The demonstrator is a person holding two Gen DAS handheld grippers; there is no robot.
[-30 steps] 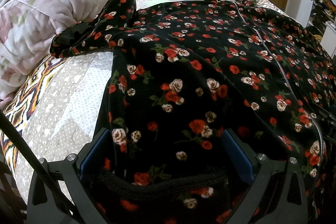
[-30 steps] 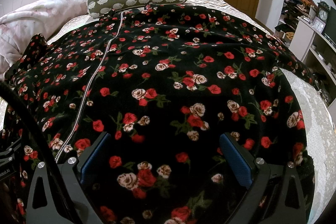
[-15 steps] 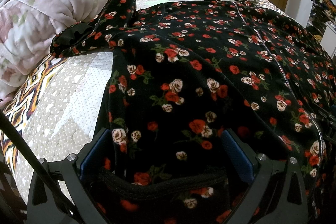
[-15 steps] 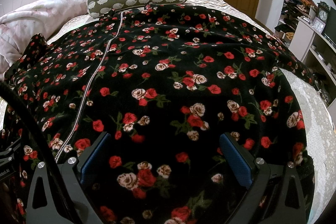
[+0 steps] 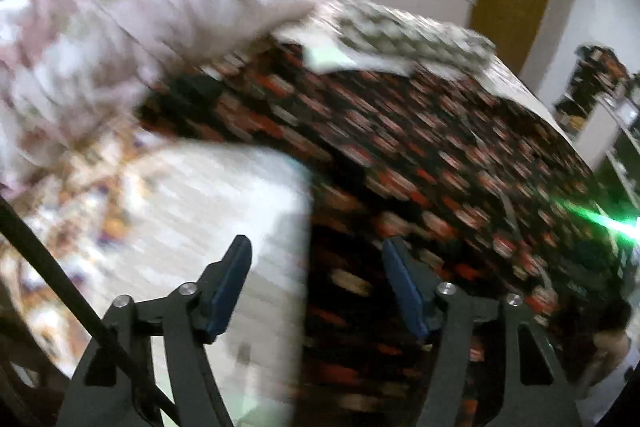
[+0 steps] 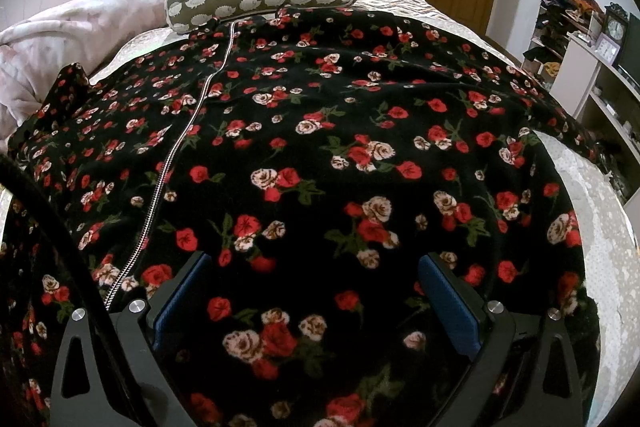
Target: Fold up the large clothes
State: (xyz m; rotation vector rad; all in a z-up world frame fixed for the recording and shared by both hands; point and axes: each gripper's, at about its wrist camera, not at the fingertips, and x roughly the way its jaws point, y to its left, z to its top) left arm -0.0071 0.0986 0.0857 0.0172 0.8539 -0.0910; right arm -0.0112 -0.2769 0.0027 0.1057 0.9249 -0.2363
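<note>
**Floral garment spread on bed, first fold not yet made**

The black floral garment (image 6: 320, 147) lies flat on the bed (image 6: 600, 247), ahead of and beneath both tools. The right hand-held gripper (image 6: 314, 291) hovers wide over the hem. The left hand-held gripper (image 5: 316, 279), blurred, is wide and empty at the garment's side edge. Next likely: grasp an edge. No containers are visible.

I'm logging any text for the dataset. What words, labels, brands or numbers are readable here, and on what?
None readable.
Clock on the shelf: dial numerals too small to read.
Robe: only a flower print, no label showing.
Left wrist view: blurred throughout.
</note>
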